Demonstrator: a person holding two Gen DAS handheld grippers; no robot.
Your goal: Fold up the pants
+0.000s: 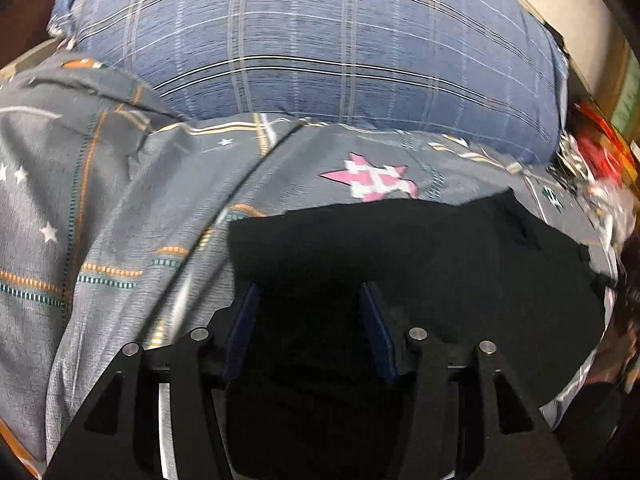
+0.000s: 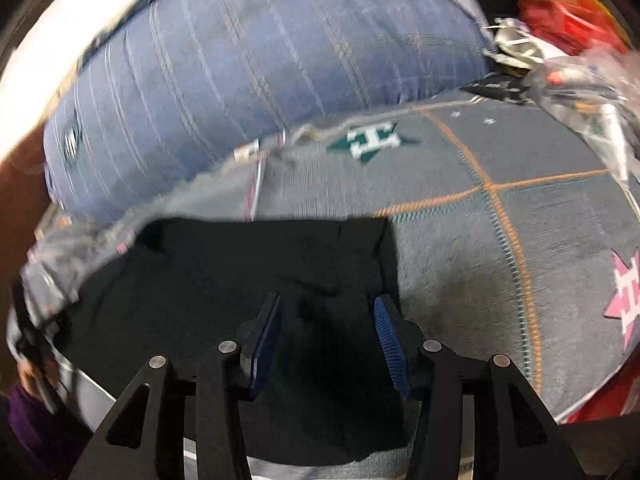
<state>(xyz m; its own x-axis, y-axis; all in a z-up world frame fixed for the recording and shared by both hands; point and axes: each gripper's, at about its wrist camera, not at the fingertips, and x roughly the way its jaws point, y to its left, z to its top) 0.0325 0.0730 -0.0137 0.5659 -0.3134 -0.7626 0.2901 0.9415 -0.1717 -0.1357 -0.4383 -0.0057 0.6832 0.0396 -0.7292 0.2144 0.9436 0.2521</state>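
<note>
Black pants point(image 1: 400, 280) flat on the bed point(image 1: 120, 208), below the pillow point(image 1: 320, 52), near the clutter point(image 2: 560, 20) at the bed's edge. Left claw point(image 1: 308, 292) spread over the dark cloth, pinching nothing. Right claw point(image 2: 326, 308) likewise spread, above the pants' edge. Likely trouble: snagging the bedcover with the pants, catching one layer only, dragging the fold askew. Blurred, so contact unclear.

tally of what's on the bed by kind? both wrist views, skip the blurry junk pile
Black pants: 1
Blue plaid pillow: 1
Grey patterned bedsheet: 1
Grippers, both open: 2, left gripper and right gripper
Total: 5
</note>
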